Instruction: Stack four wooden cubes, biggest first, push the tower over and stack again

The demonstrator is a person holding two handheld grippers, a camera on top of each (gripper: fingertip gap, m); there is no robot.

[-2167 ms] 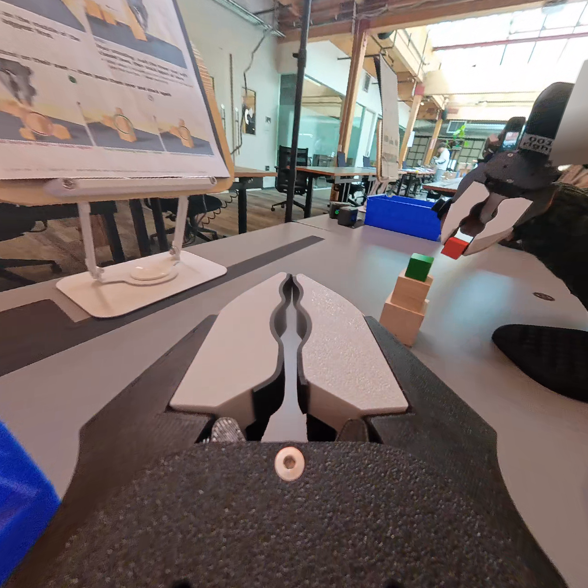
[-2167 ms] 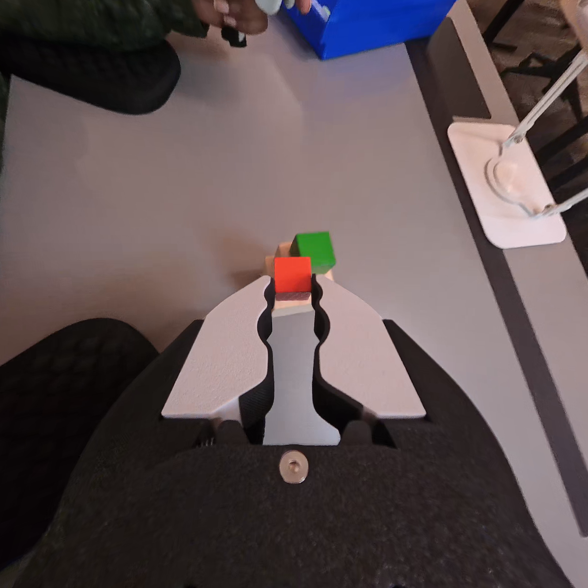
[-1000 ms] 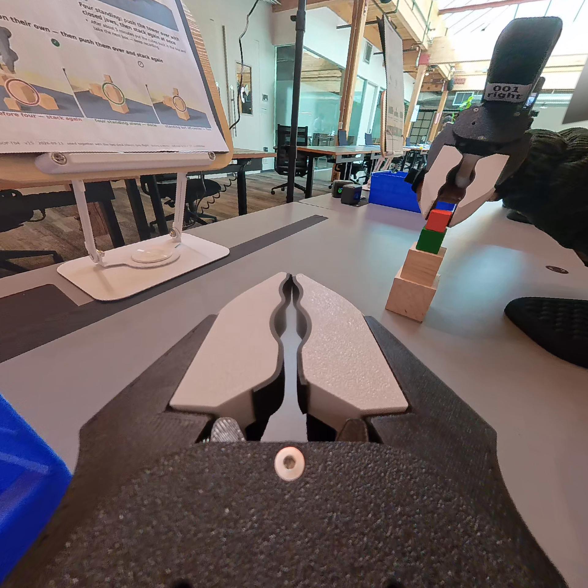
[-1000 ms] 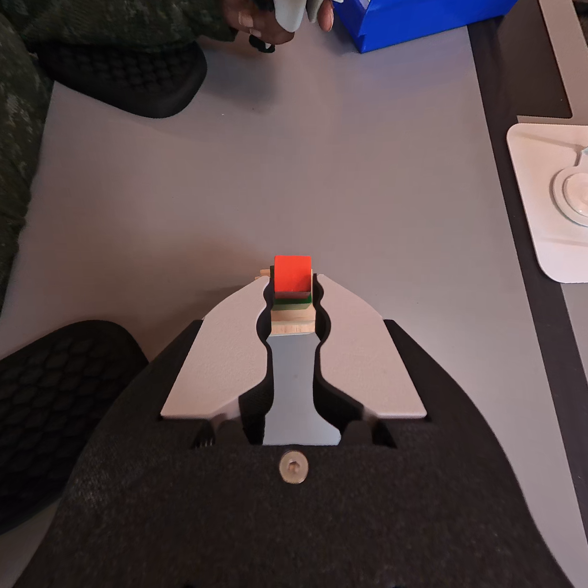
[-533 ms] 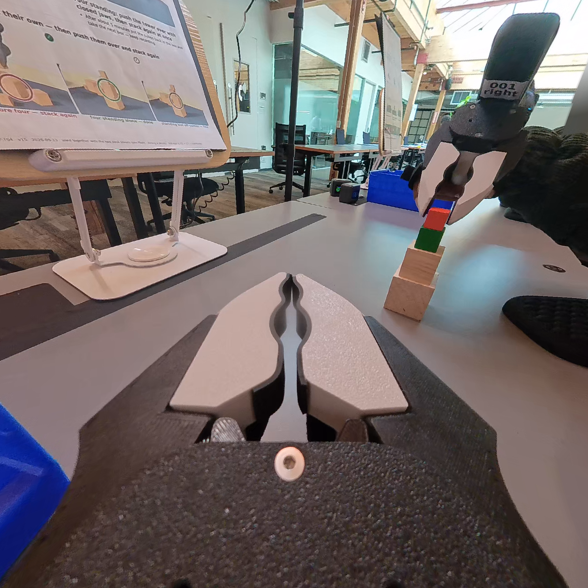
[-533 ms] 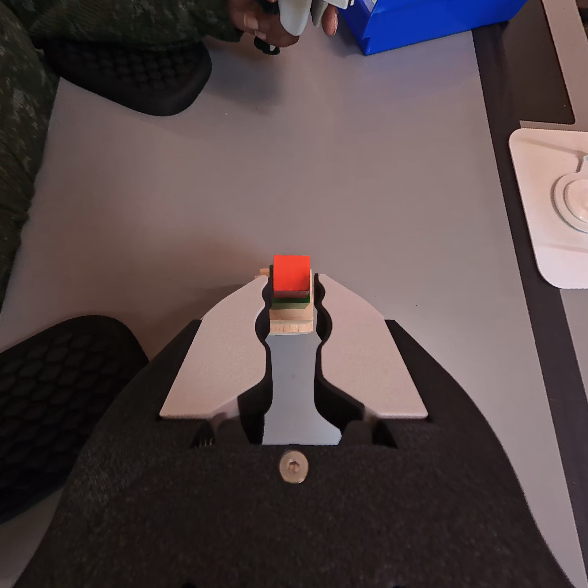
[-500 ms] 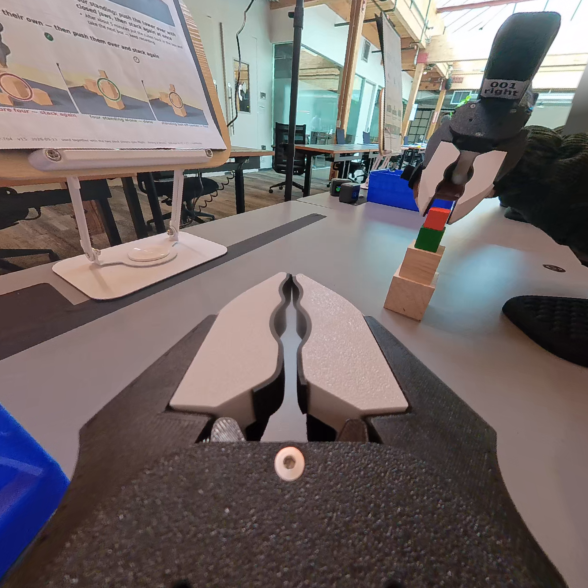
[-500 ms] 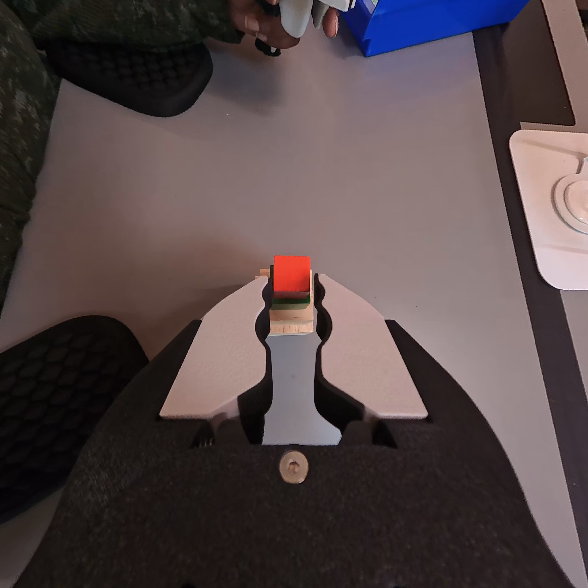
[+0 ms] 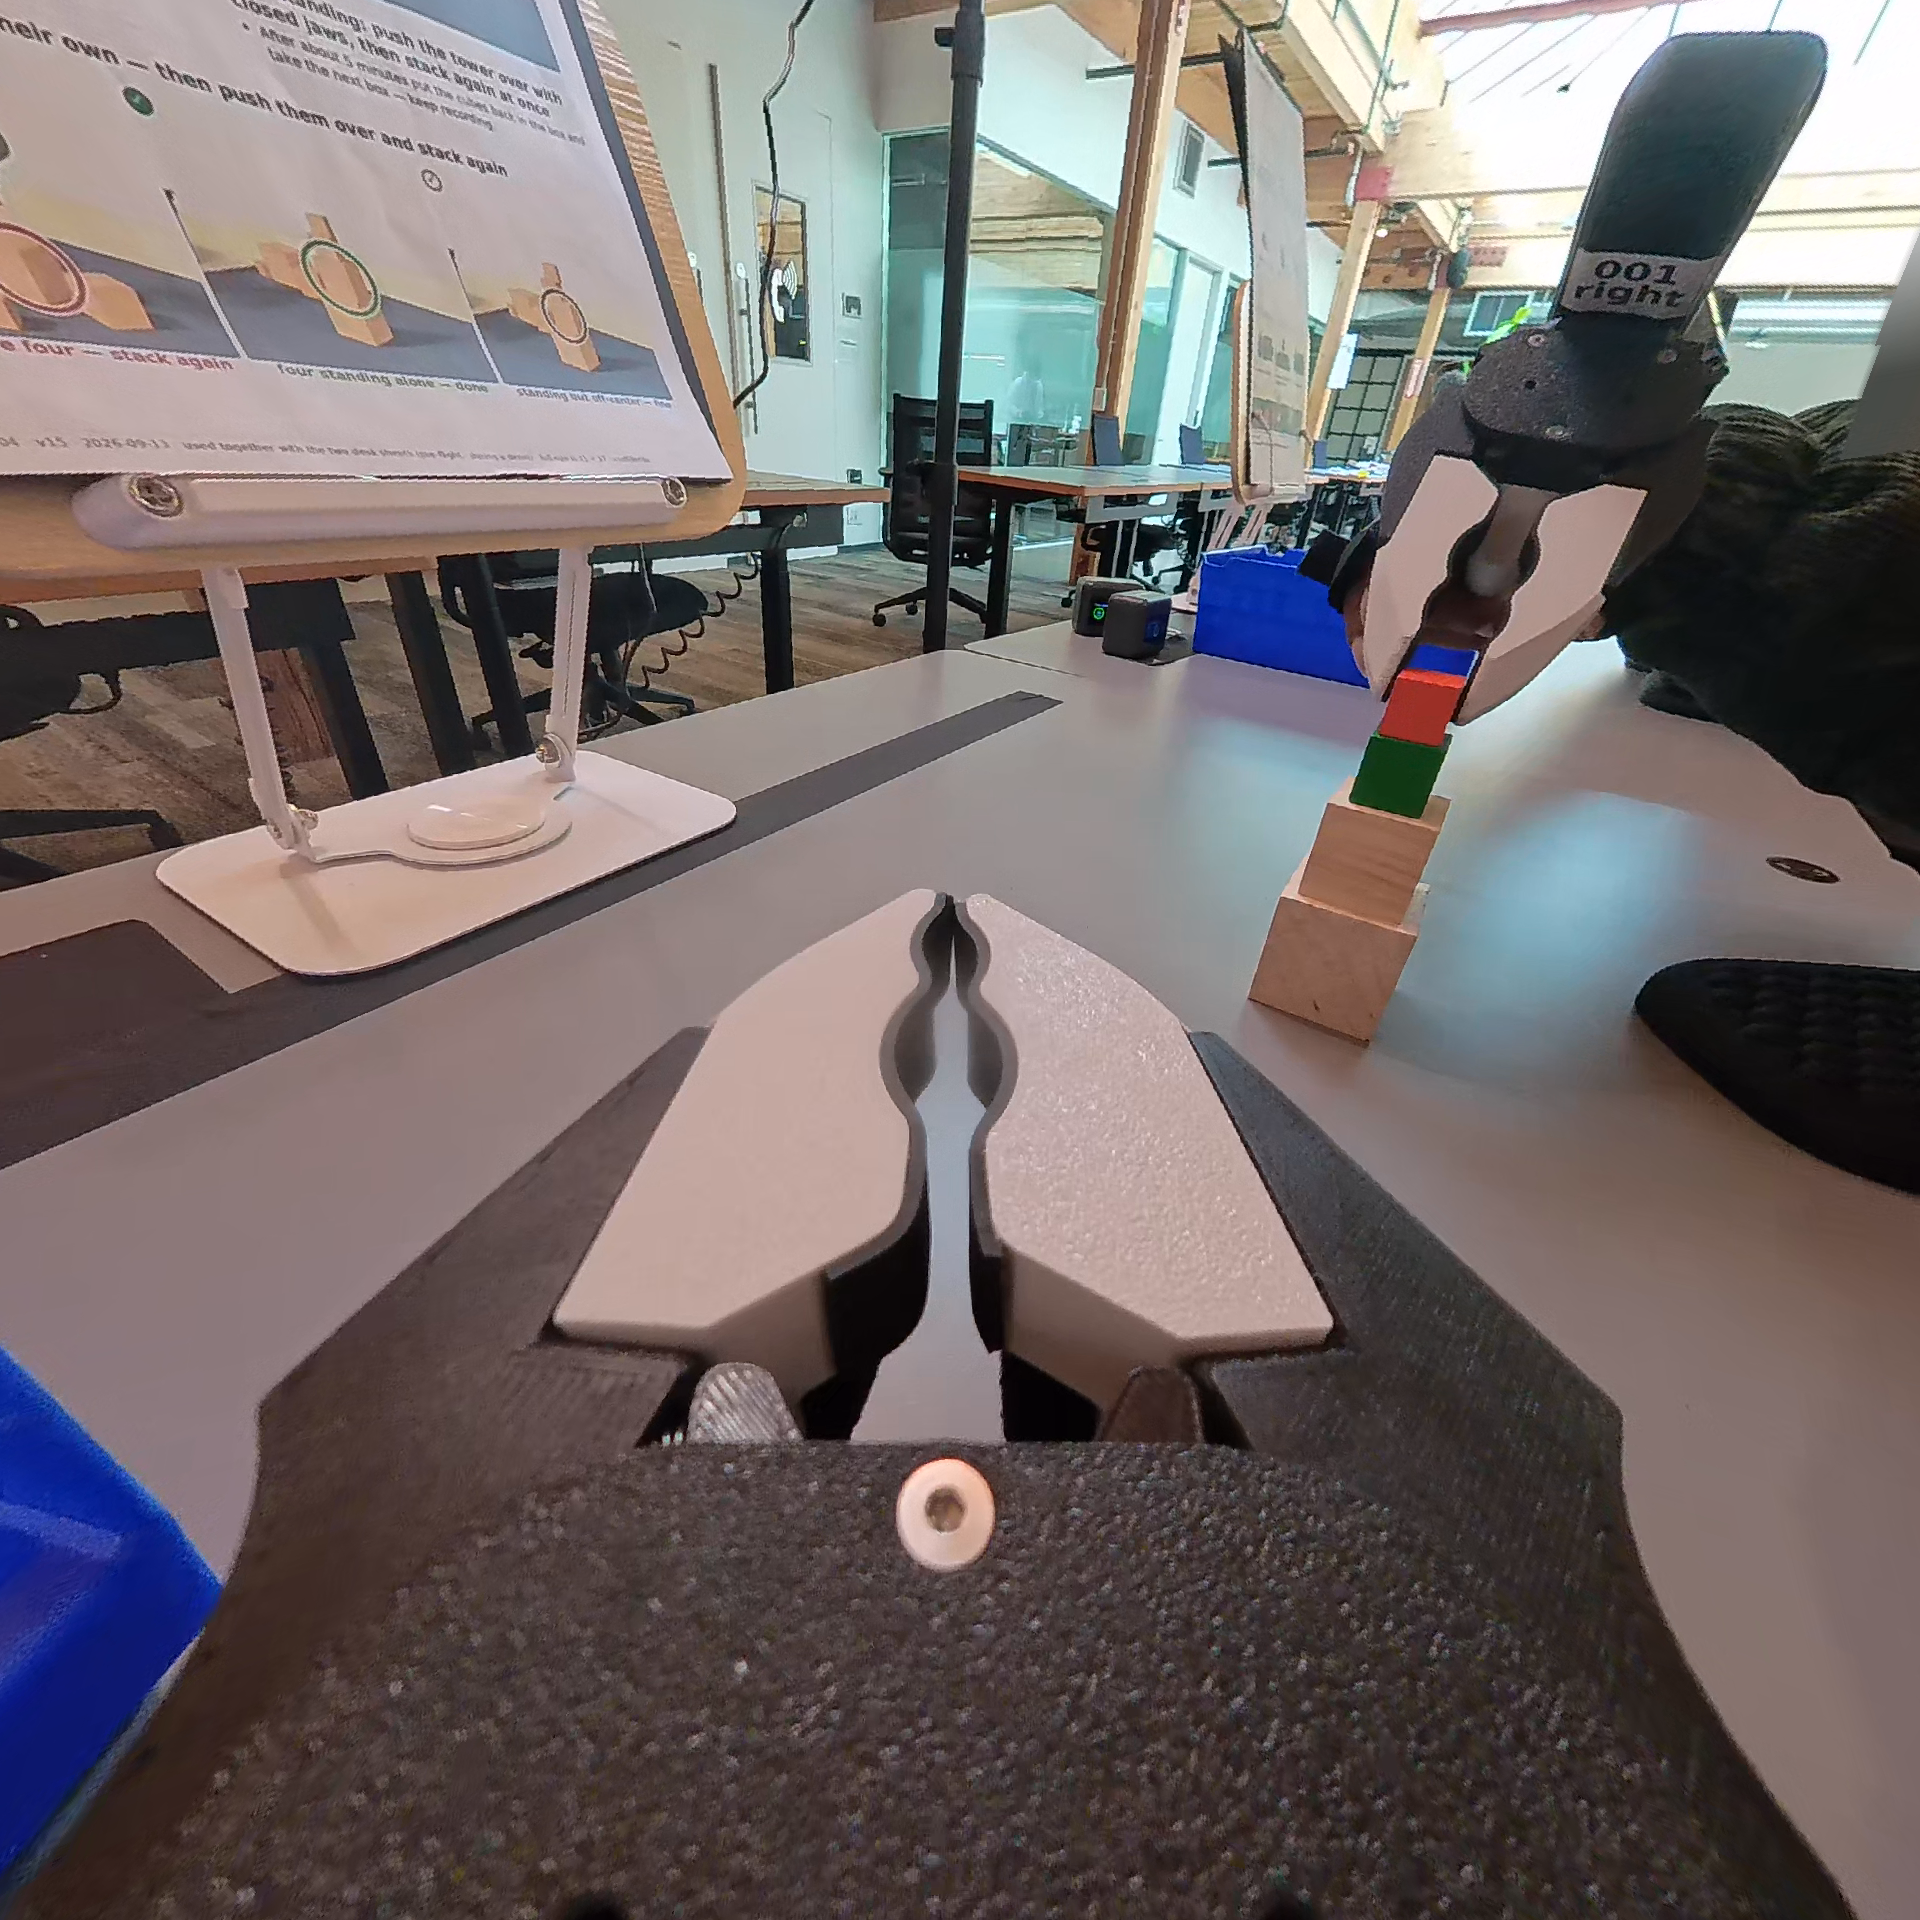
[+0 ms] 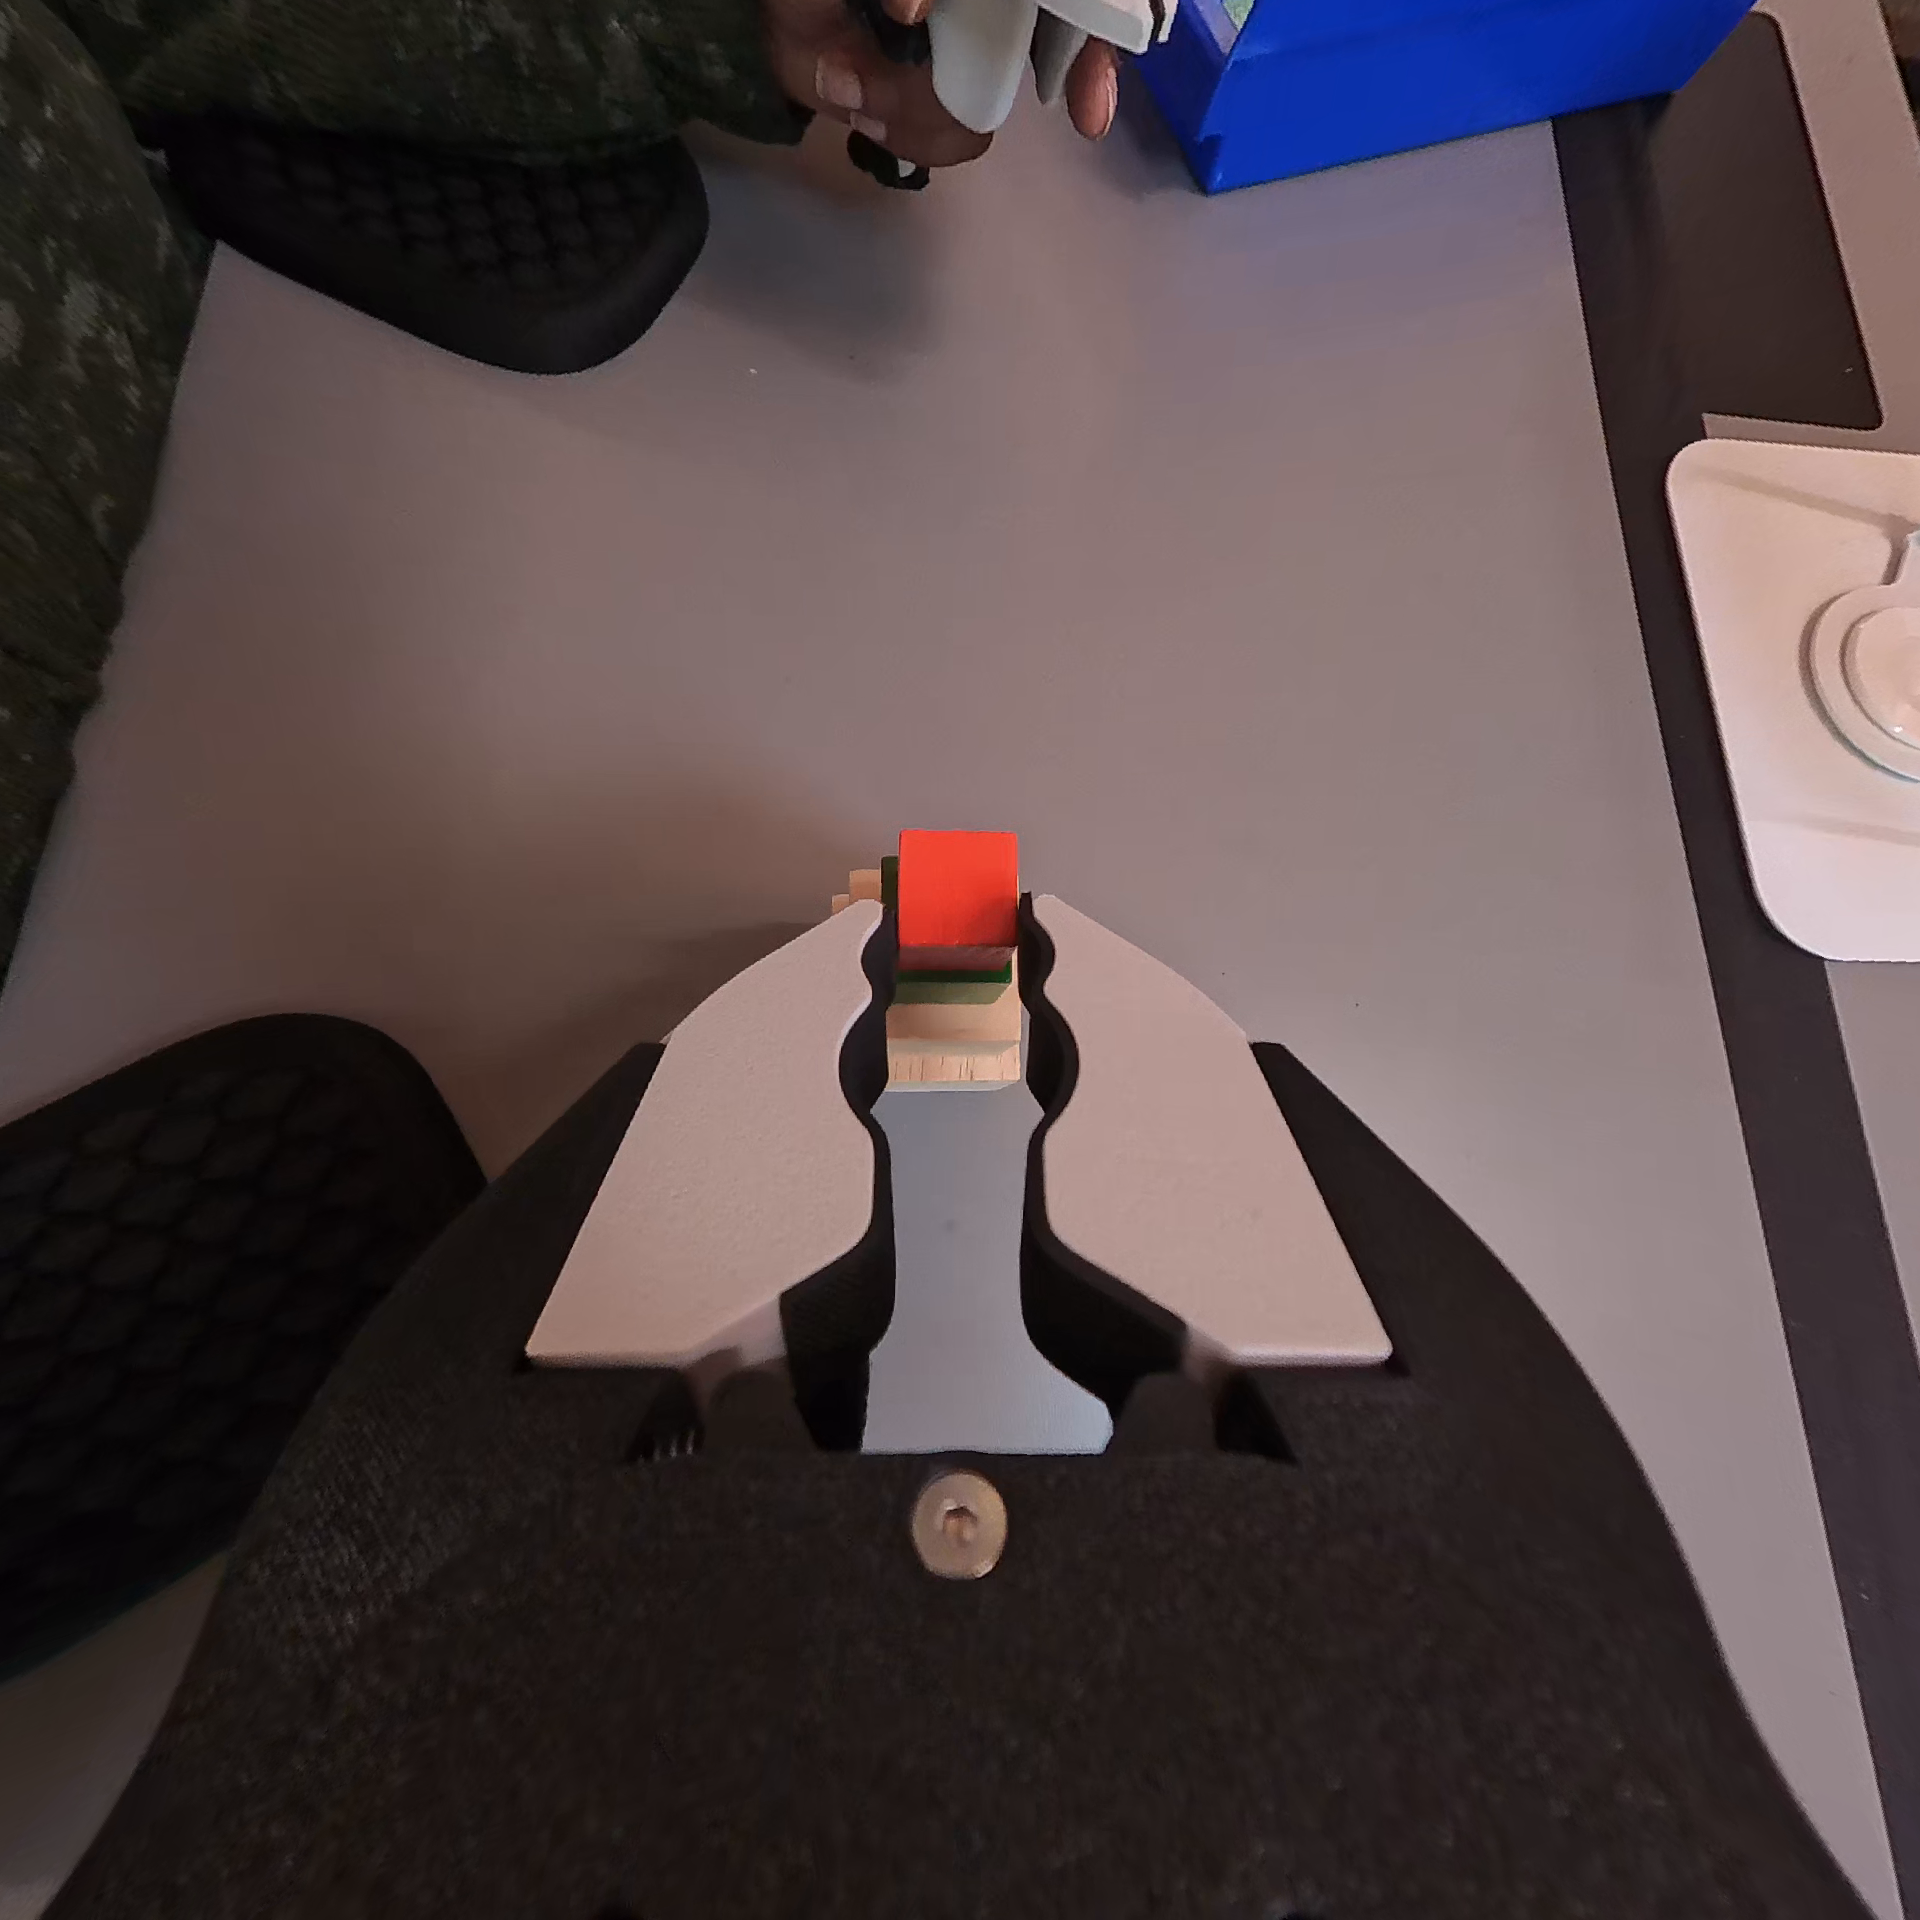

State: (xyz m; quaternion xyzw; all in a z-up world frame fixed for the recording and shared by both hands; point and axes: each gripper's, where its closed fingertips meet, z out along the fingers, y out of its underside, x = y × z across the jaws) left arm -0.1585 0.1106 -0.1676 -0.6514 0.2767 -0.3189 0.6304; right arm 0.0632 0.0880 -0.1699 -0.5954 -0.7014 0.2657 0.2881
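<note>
A stack stands on the grey table (image 9: 1143, 831): two wooden blocks (image 9: 1366, 857), a green cube (image 9: 1397, 774) and a red cube (image 9: 1418, 707) on top. My right gripper (image 10: 956, 909) comes down from above and is shut on the red cube (image 10: 956, 883), with a pad on each side. The red cube rests on the green cube (image 10: 951, 977). The right gripper also shows in the left wrist view (image 9: 1423, 696). My left gripper (image 9: 951, 914) is shut and empty. It sits low over the table, to the left of the stack.
A white stand base (image 9: 447, 862) holding a printed sheet stands at the left by a dark strip. A blue bin (image 9: 1268, 623) is behind the stack, and another blue bin (image 10: 1403, 73) sits by a hand (image 10: 914, 83). Black mesh pads (image 9: 1787, 1049) (image 10: 156, 1247) lie on the table. The grippers' ends are close to 25 cm from one another.
The right gripper carried the red cube from the air beside the stack onto the green cube. In the last second it barely moved. The left gripper stayed shut and still.
</note>
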